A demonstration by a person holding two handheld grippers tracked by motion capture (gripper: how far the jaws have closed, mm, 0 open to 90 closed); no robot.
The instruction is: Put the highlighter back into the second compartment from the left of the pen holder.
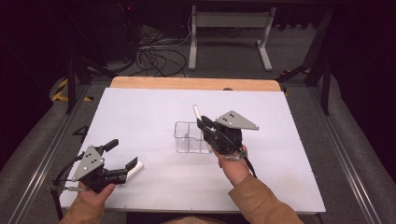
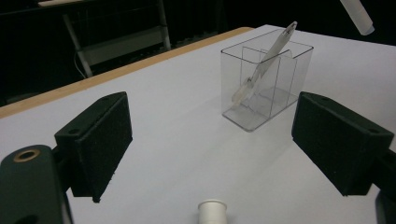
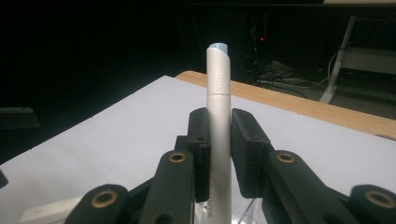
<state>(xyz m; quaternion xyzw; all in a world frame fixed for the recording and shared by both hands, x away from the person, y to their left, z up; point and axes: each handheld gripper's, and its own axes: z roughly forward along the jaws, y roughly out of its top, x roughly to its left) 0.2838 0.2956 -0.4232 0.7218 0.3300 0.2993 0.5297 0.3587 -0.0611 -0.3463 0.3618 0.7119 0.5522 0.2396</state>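
While our right gripper [image 1: 204, 122] squeezes a white pen-shaped stick [image 3: 218, 126] (tip up) over the clear plastic box [image 1: 190, 136] in the middle of the white table [image 1: 140, 121], our left gripper [image 1: 124, 158] waits wide open near left, above a short white tube [image 2: 212, 211]. A thin white stick [image 2: 267, 60] leans inside the box.

A table [image 1: 154, 186] covered by a white sheet is being seen from above, its wooden edge [image 1: 187, 83] being left bare along the far side. A clear plastic box [image 1: 187, 137] with inner dividers is being carried upright on the sheet, a little right of the middle. A white plastic utensil [image 2: 266, 63] is being held inside the box, leaning against its rim. A small white tube [image 1: 135, 170] is being supported on the sheet near the near left corner, well apart from the box.
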